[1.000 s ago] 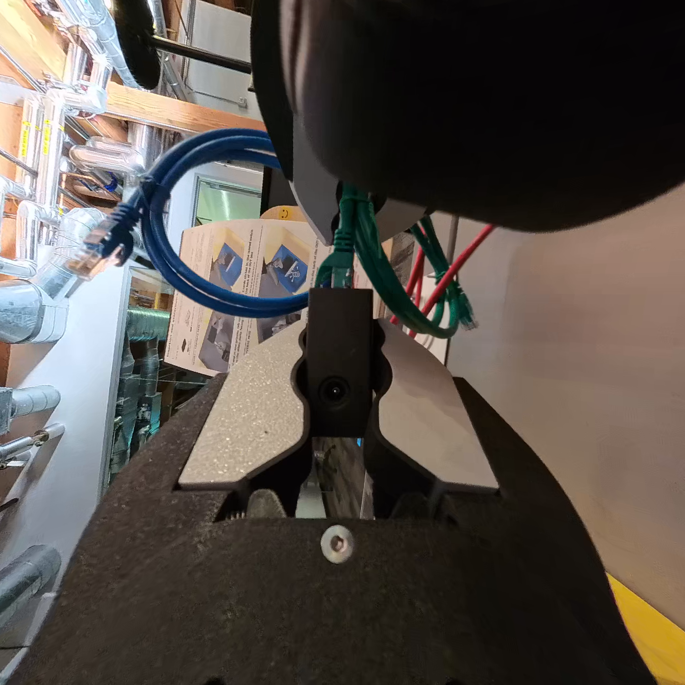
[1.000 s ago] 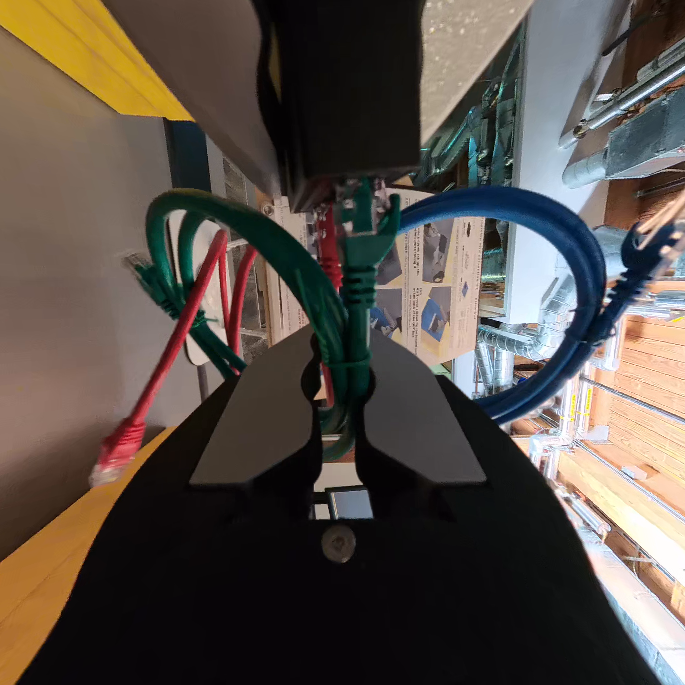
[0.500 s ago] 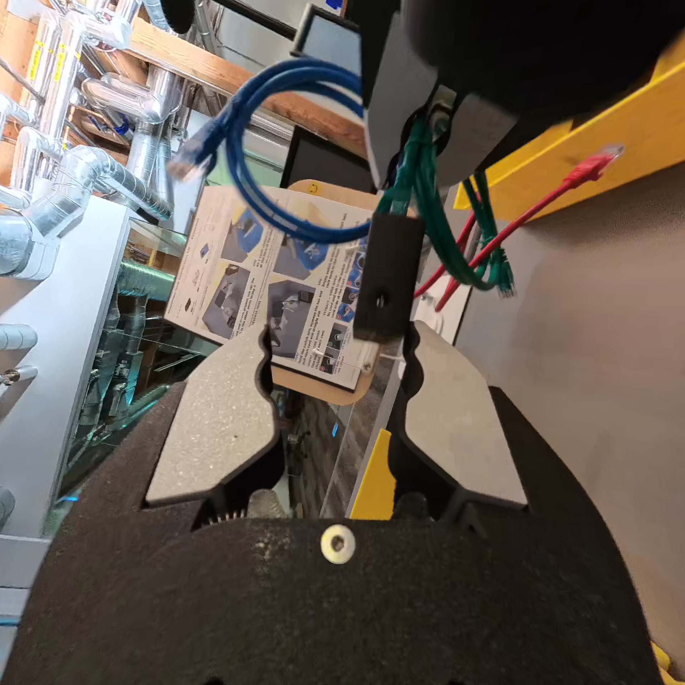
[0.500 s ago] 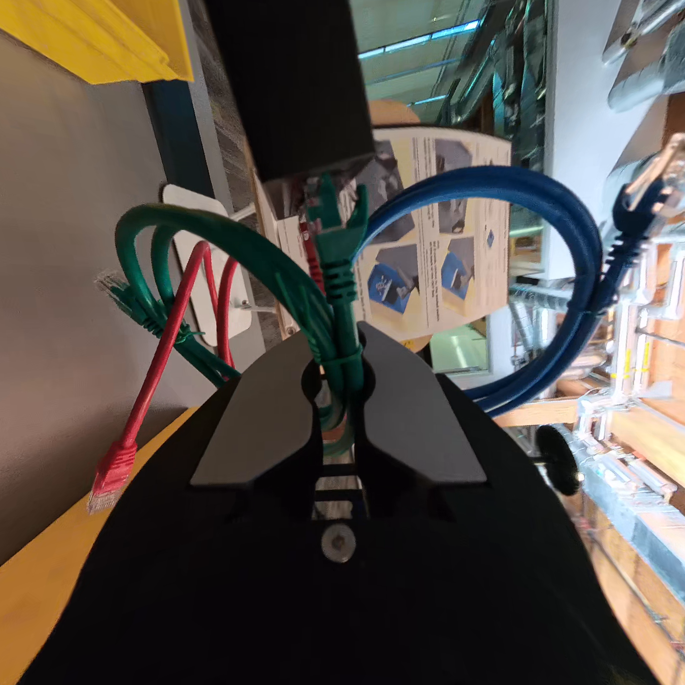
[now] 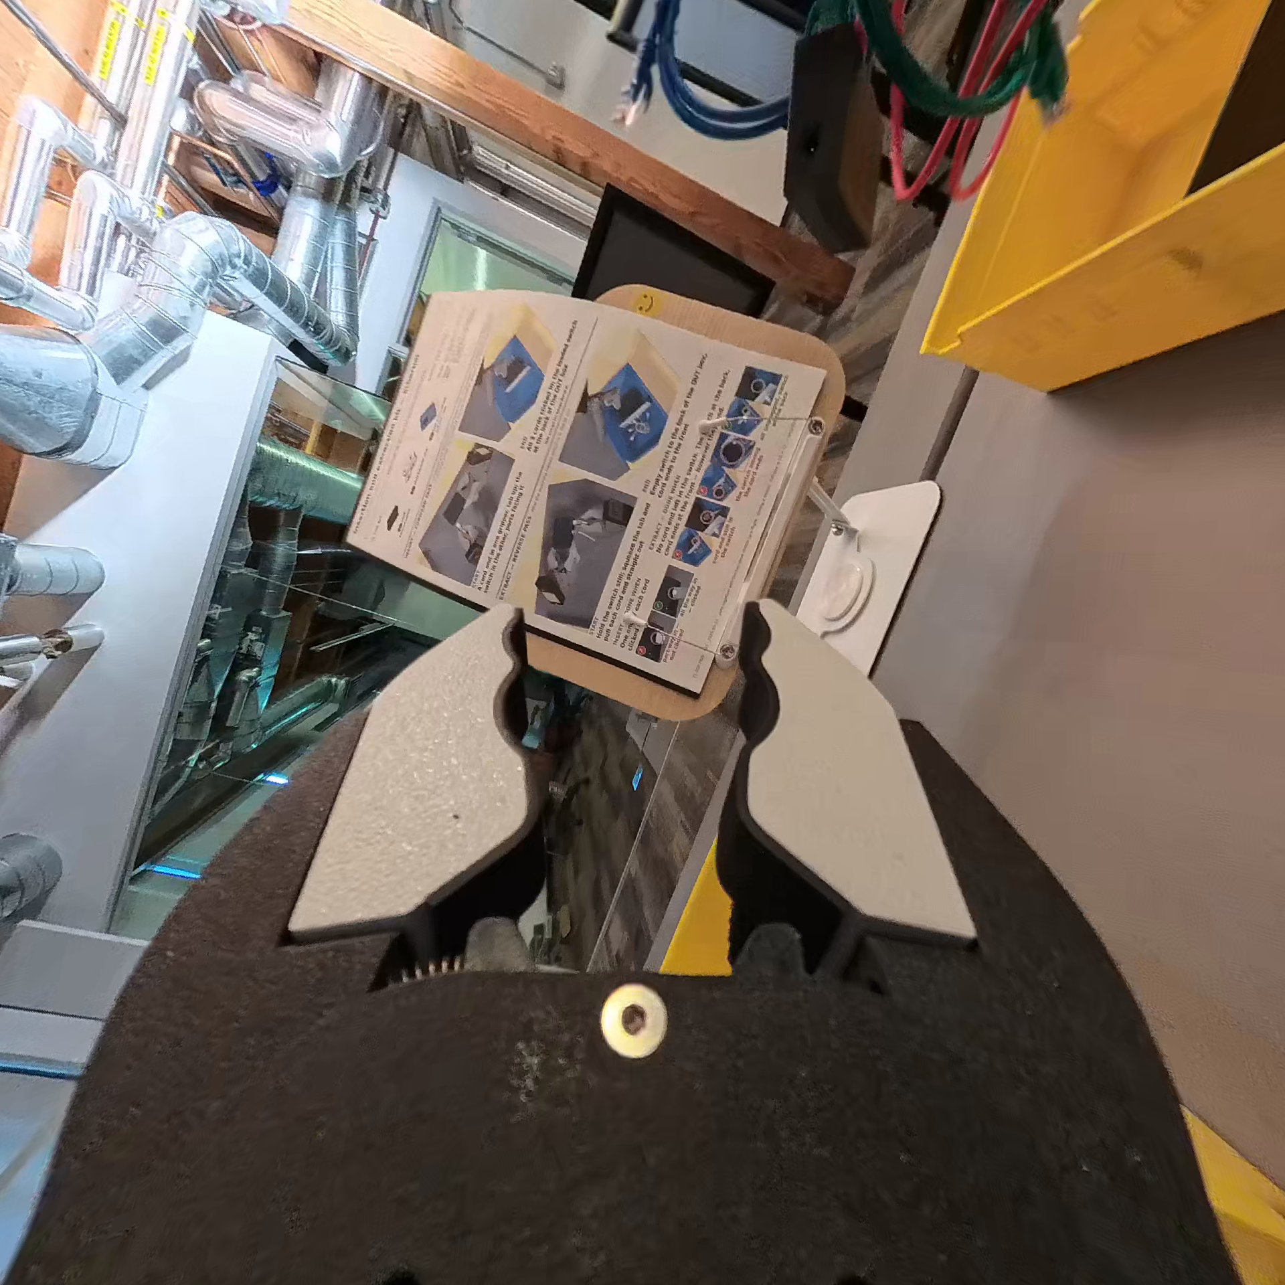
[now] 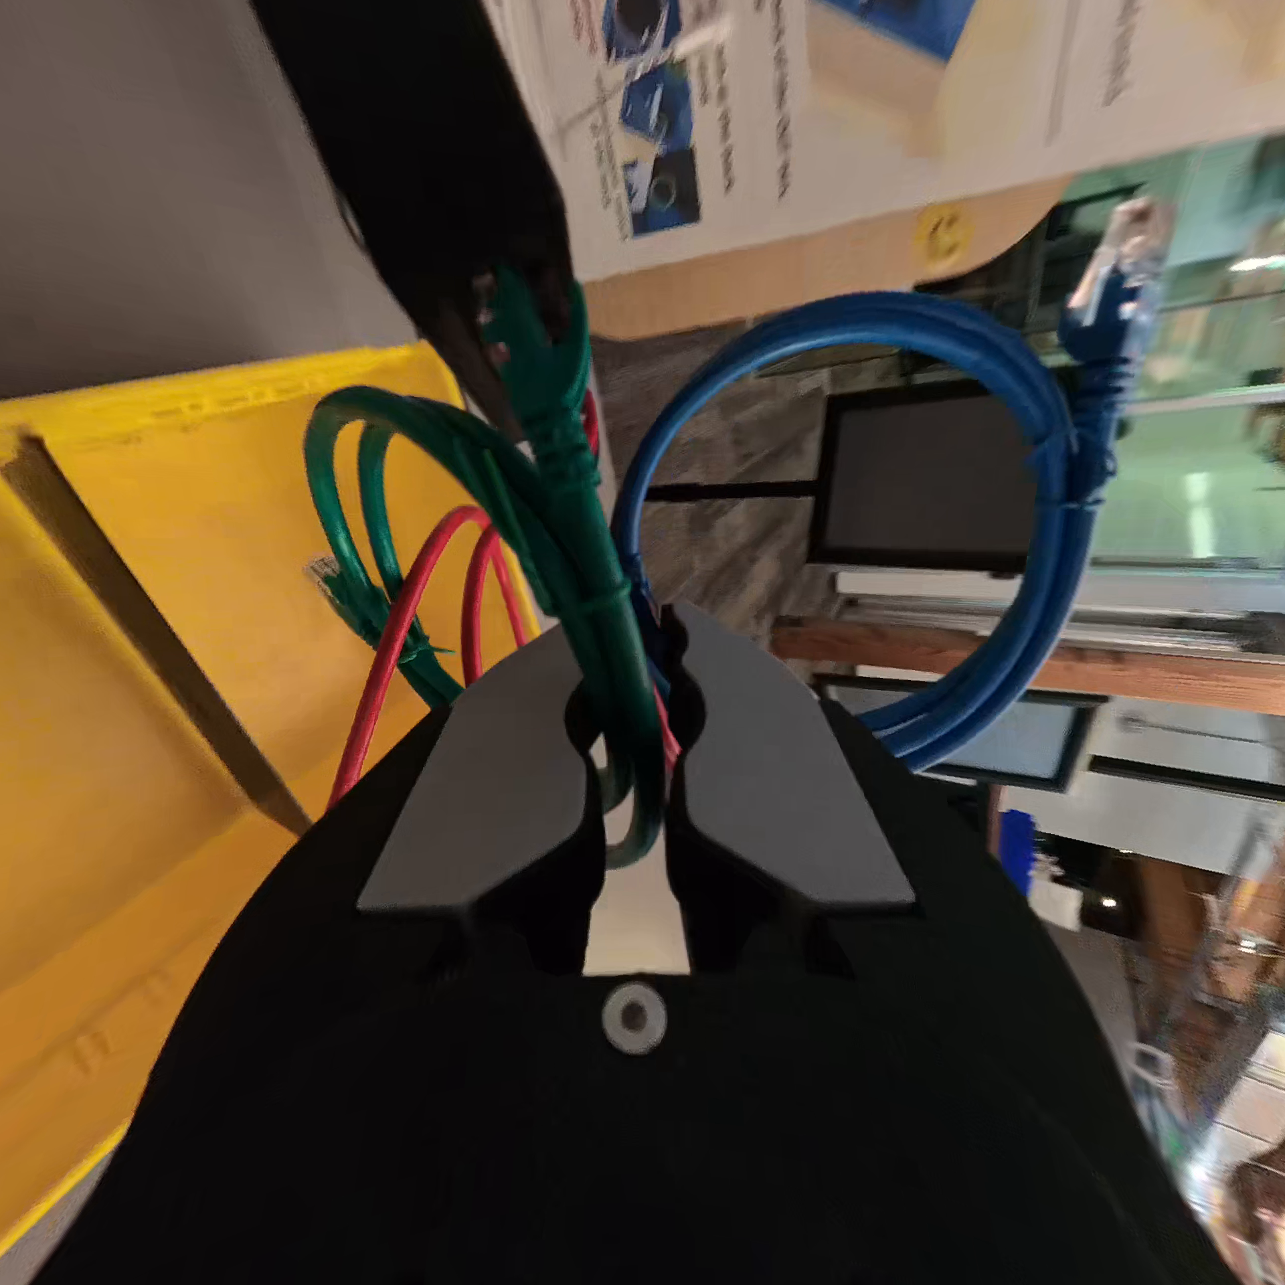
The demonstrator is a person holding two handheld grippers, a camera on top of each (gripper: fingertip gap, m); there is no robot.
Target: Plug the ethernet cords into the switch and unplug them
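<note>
My right gripper (image 6: 629, 667) is shut on the green cord (image 6: 591, 584), whose plug sits in the black switch (image 6: 431, 160); the switch hangs from the cord, lifted above the table. A red cord (image 6: 396, 633) and a coiled blue cord (image 6: 973, 570) also run from the switch, their free ends loose. My left gripper (image 5: 629, 640) is open and empty, well below the switch (image 5: 831, 132), which shows at the top of the left wrist view with the blue (image 5: 702, 104), green (image 5: 925, 83) and red (image 5: 932, 153) cords.
A yellow bin (image 5: 1112, 229) stands on the grey table (image 5: 1112, 626), also in the right wrist view (image 6: 174, 626). A clipboard with an instruction sheet (image 5: 605, 500) stands on a white base (image 5: 876, 556). A dark monitor (image 6: 925, 480) and pipes (image 5: 139, 334) lie behind. The left gripper's tips are roughly 35 centimeters from the right gripper's.
My left gripper opened and let go of the switch, then drew back from it. My right gripper carried the switch by the green cord up and away, toward the yellow bin.
</note>
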